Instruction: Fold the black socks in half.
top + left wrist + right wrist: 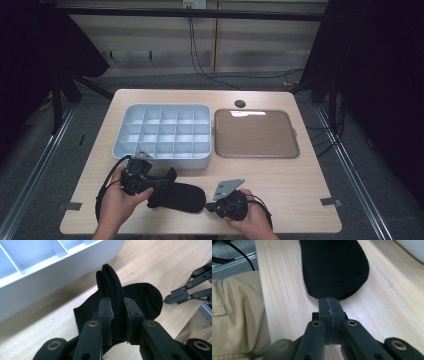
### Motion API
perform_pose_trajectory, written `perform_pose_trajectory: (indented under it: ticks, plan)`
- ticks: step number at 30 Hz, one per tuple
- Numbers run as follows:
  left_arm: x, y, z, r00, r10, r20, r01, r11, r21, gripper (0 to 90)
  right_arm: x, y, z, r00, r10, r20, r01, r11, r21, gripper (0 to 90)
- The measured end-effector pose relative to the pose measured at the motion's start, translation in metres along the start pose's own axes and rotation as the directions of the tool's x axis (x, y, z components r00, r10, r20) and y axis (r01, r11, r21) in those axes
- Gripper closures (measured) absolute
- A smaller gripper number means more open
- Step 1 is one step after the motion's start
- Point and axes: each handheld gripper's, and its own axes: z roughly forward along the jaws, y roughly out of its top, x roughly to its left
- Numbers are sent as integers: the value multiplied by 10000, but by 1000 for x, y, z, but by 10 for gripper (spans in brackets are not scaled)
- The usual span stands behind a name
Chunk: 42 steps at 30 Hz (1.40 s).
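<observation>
A black sock point(182, 197) lies flat near the front edge of the wooden table point(280, 175). My left gripper point(162, 182) is at the sock's left end. In the left gripper view it point(117, 307) is shut on the ribbed cuff point(110, 282), which stands up bunched between the jaws. My right gripper point(209, 206) is at the sock's right end. In the right gripper view its jaws point(329, 305) are pressed together, tips at the edge of the rounded toe point(334, 267). Whether they pinch any fabric I cannot tell. The left gripper view shows the right gripper point(168, 298) beside the toe.
A white tray with several empty compartments point(162, 161) stands just behind the sock. A flat brown tray point(255, 132) sits to its right. A round cable hole point(240, 103) is at the table's back edge. The person's beige trouser leg point(234, 315) is past the front edge.
</observation>
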Motion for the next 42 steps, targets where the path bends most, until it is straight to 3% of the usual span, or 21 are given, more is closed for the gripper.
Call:
perform_pose_trajectory:
  ticks: [9,22,32,42]
  plan:
    - [-7,2,5,9998,113,192,-116,9999,103,772,-2,0,7,10000,-47,52,46,9998,203,900]
    - [-23,5,25,9973,612,402,-627,9973,377,766,-2,2,10,9999,106,-1,-106,9999,114,900]
    - [-24,4,35,9974,576,439,-600,9968,537,764,-3,2,10,9999,158,-15,-158,9998,91,900]
    - [-27,2,46,9956,820,446,-855,9930,815,755,-4,2,11,9997,230,-84,-230,9997,69,900]
